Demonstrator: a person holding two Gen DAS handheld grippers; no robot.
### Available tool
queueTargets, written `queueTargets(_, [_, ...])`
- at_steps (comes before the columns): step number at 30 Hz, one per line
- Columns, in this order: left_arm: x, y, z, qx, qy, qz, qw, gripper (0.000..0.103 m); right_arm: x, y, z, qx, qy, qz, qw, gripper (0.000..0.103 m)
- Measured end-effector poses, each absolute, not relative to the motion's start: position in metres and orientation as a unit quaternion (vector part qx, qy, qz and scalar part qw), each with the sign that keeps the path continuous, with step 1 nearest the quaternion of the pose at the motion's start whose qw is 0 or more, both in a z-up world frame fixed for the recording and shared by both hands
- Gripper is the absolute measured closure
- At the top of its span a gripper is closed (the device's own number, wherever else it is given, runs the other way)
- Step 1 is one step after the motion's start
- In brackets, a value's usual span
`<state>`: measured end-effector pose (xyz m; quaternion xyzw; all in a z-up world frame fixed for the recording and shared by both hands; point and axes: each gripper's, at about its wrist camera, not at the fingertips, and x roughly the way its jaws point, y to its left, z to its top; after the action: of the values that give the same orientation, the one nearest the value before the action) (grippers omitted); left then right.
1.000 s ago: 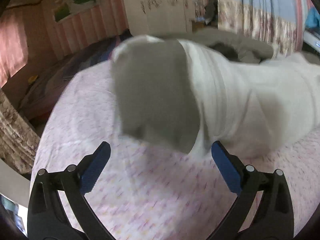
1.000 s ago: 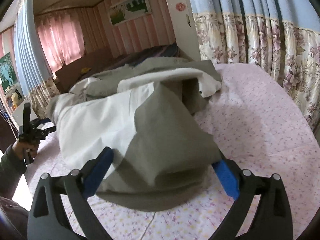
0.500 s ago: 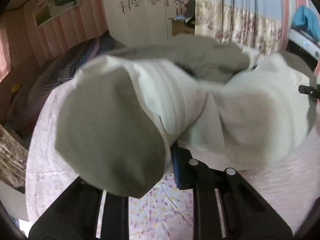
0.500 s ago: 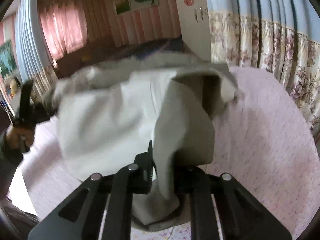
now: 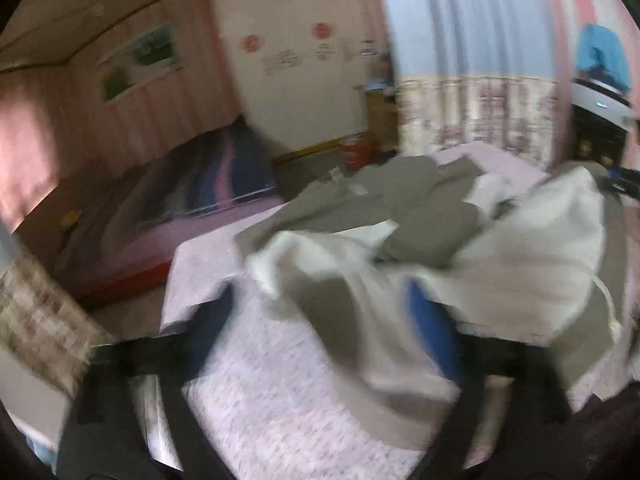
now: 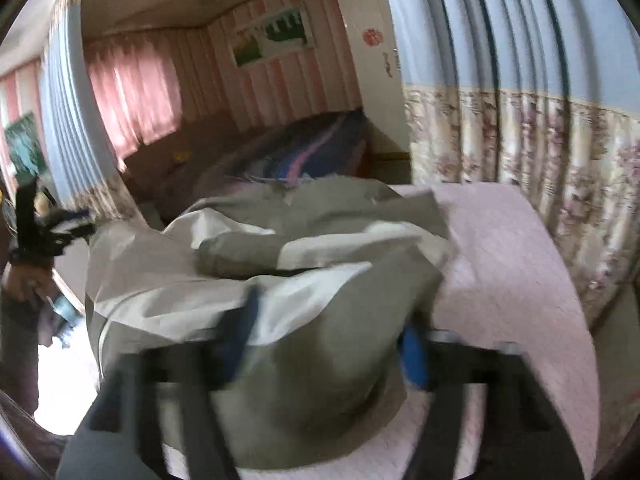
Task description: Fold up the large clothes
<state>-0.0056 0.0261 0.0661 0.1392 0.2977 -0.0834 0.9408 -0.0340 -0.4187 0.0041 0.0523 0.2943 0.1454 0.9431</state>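
A large grey and white garment lies bunched on the pink flowered bed. In the left wrist view my left gripper is open, and a grey-white corner of the garment lies loose between its fingers. In the right wrist view the same garment is heaped in front of my right gripper, which is open with a grey fold lying between its blue pads. Both views are blurred by motion. The left gripper also shows in the right wrist view at the far left.
A second bed with a striped blanket stands beyond. A white wardrobe and flowered curtains line the walls. A red object sits on the floor. The bed's right edge is close to the curtains.
Both grippers were shut on garment corners half a second ago and have opened. The corners have dropped onto the bed, and the garment has settled lower.
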Motion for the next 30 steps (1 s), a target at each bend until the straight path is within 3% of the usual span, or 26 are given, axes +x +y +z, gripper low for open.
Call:
queueTargets(4, [-0.017,0.054,0.038,0.105,0.33,-0.053,0.937,0.006,-0.061,-0.438,-0.002,0.041,0.294,0.105,0.949,0.019])
queueTargets(13, [-0.01,0.08,0.001,0.07,0.338,-0.02,0.938,0.003,-0.055,-0.476,0.0,0.083,0.281,0.06,0.954,0.018])
queueTargets(22, [0.073,0.107,-0.014,0.045,0.347,0.018,0.937,0.003,0.054,-0.474,0.002,0.055,0.308,0.049,0.949,0.018])
queueTargets(30, [0.186,0.107,-0.038,0.059,0.365,0.033,0.928,0.003,0.207,-0.465,-0.037,0.032,0.342,0.078,0.936,0.018])
